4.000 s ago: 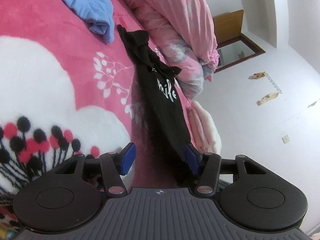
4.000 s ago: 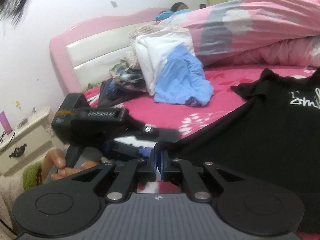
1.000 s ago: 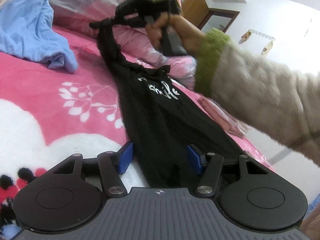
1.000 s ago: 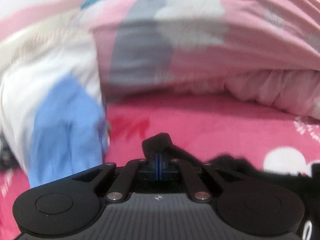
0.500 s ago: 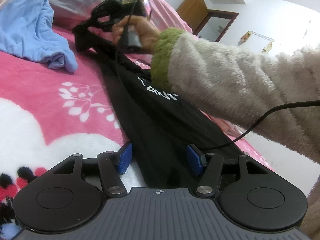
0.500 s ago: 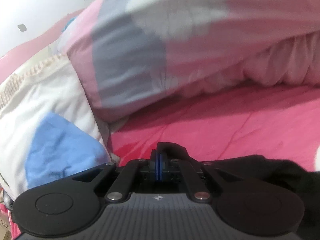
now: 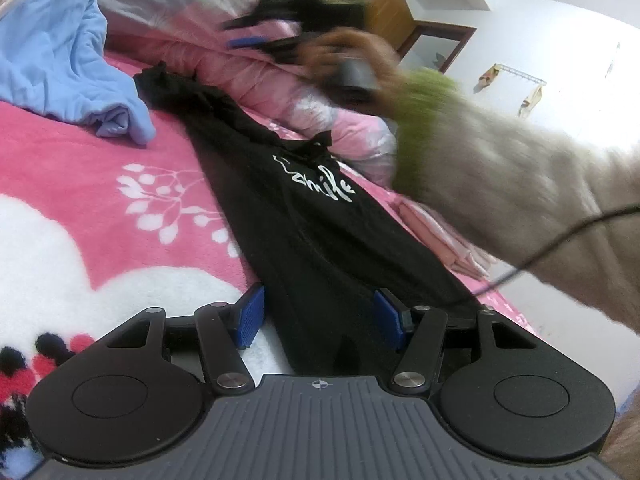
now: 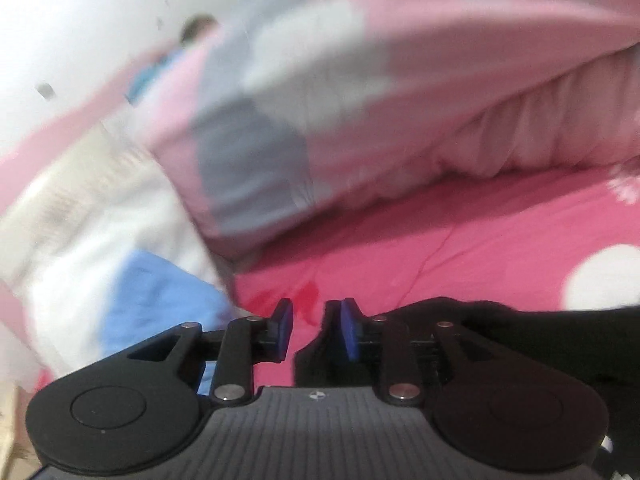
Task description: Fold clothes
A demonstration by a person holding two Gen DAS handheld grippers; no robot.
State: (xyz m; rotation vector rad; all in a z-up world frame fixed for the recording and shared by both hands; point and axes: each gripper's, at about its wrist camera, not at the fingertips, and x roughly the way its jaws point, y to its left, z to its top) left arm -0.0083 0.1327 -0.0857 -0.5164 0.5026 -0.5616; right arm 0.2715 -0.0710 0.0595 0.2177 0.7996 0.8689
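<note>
A black shirt (image 7: 304, 216) with white lettering lies in a long narrow strip on the pink blanket (image 7: 100, 208). Its near end runs between the blue pads (image 7: 250, 316) of my left gripper (image 7: 320, 318), which stands open; a strip of blanket shows between the left pad and the cloth. The shirt's far end (image 7: 160, 80) rests flat by the quilt. Blurred, my right gripper (image 7: 248, 28) hangs above that end in a hand with a green cuff. In the right wrist view the right gripper (image 8: 316, 332) has its jaws opening with nothing between them, and black cloth (image 8: 500, 320) lies just below to the right.
A crumpled blue garment (image 7: 60, 52) lies left of the shirt's far end. A bulky pink and grey quilt (image 8: 360, 100) runs along the back of the bed. Folded pale pink cloth (image 7: 440, 236) sits at the bed's right edge. A thin cable (image 7: 560, 240) crosses the fluffy sleeve (image 7: 520, 184).
The right gripper has let go of the shirt's far end and lifted off it, its jaws parting. That end now lies on the bed. The left gripper has not moved.
</note>
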